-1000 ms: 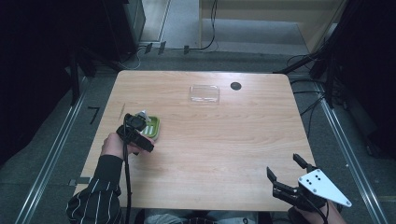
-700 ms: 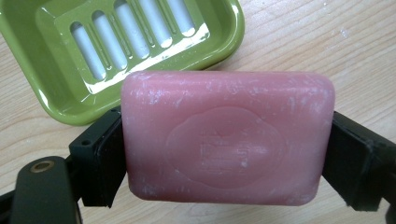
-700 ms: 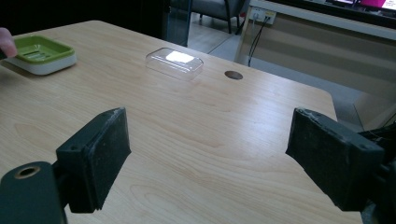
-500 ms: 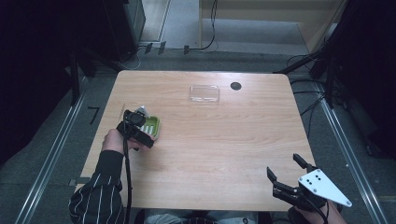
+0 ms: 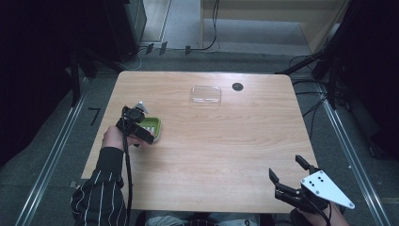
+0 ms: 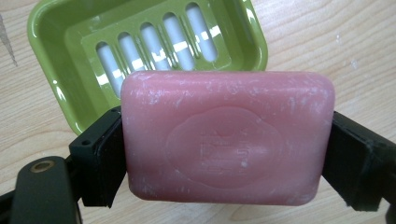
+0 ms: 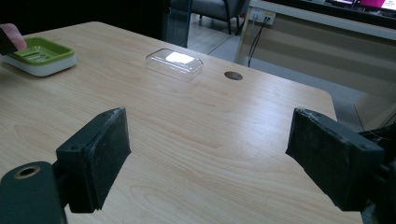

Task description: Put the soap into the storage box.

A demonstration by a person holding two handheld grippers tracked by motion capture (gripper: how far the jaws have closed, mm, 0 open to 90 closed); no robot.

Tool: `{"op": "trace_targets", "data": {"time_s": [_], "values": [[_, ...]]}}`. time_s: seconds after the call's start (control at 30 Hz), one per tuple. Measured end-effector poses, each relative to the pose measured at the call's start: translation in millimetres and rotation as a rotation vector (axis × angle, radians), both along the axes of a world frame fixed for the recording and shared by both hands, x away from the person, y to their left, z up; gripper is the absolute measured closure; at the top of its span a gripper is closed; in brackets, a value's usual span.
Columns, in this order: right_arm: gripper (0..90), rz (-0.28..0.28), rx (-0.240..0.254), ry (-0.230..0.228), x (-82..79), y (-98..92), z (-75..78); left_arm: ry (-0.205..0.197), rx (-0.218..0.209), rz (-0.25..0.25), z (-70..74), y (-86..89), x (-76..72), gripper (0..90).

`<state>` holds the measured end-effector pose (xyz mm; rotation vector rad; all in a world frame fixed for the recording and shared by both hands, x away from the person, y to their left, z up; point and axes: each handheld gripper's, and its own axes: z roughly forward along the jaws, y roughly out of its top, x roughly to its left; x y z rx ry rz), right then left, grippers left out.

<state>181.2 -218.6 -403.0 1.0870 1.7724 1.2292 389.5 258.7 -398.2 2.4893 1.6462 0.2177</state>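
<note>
The left gripper (image 5: 141,123) is clamped on the soap (image 6: 228,136), a pink bar gripped by its two short ends, one black pad on each. In the left gripper view the soap sits above the near edge of the dish (image 6: 70,42); whether the two touch cannot be told. The dish is green with a slotted floor (five slots are visible), and its tray holds nothing.

In the high view the dish (image 5: 157,128) stands near the left edge of the desk (image 5: 226,141), roughly midway between the far and near corners of that side. The left gripper is over the dish's left part, and a hand in a striped sleeve holds it from the near-left.

The right gripper (image 5: 291,175) is at the near right corner of the desk, jaws apart with nothing between them. In the right gripper view its pads (image 7: 109,154) frame bare wood, well apart from the dish (image 7: 42,55).

A clear lid (image 5: 206,94) lies near the far edge, about centre, well apart from both grippers. Just to its right is a round dark hole (image 5: 237,86) in the desk top. In the right gripper view the lid (image 7: 174,64) lies between the dish and the hole (image 7: 233,75).
</note>
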Motion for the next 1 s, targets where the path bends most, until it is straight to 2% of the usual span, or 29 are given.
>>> {"op": "trace_targets", "data": {"time_s": [0.43,1.0], "values": [[13.6,0.001,-0.001,-0.002,0.0,0.1,0.0,-0.021,-0.01,0.028,6.0,8.4,10.5,13.6],[13.5,-0.001,-0.001,-0.003,-0.1,0.1,0.0,-0.012,-0.02,0.056,1.9,14.9,22.6,13.6]]}}
